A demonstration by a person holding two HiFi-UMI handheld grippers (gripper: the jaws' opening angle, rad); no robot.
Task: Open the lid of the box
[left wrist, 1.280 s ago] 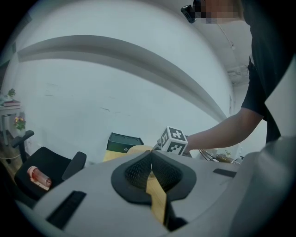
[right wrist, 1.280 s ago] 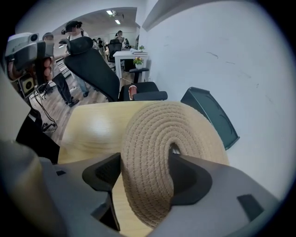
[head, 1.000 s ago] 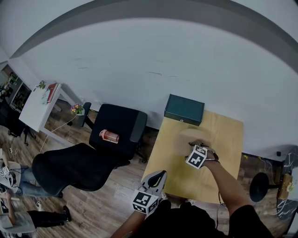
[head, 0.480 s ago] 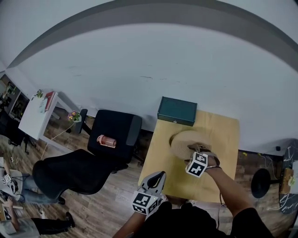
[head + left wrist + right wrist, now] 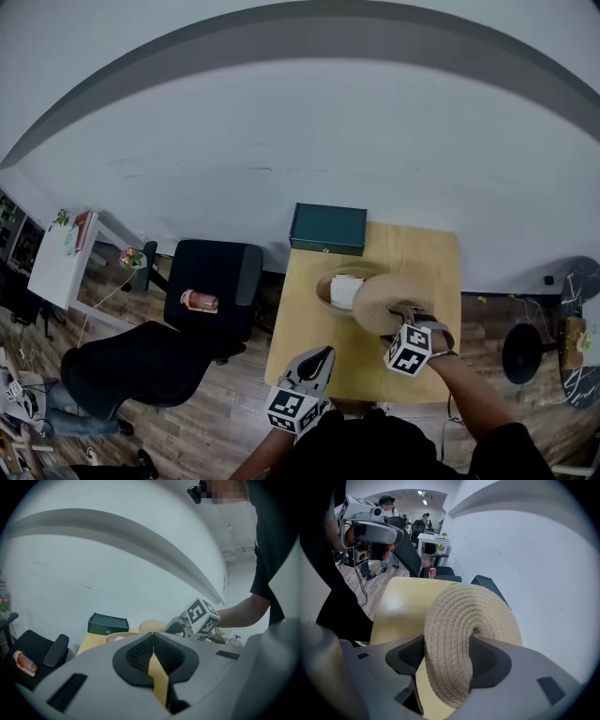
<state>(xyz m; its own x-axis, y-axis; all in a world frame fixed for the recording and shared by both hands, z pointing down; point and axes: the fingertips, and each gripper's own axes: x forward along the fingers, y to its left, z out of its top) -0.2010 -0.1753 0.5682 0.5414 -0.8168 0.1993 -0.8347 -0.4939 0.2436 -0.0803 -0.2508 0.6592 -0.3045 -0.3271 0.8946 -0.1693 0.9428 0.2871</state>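
Note:
A round woven basket box [image 5: 330, 289] stands uncovered on the wooden table [image 5: 422, 253], with something white [image 5: 346, 291] inside it. Its woven lid [image 5: 382, 304] hangs tilted to the right of the basket and a little nearer me. My right gripper [image 5: 403, 317] is shut on the lid. In the right gripper view the lid [image 5: 468, 630] stands on edge, its rim pinched between both pads of the gripper [image 5: 447, 656]. My left gripper [image 5: 317, 356] is shut with nothing in it, off the table's front left corner; its pads [image 5: 140, 652] meet.
A dark green case [image 5: 328, 229] lies at the table's back left edge against the white wall. A black office chair [image 5: 211, 295] with a pink thing [image 5: 199, 301] on its seat stands left of the table. A black round stand base [image 5: 523, 353] is on the floor at the right.
The lid has come up off the basket and moved right and towards me in my right gripper, so the basket's inside now shows. The left gripper stays where it was.

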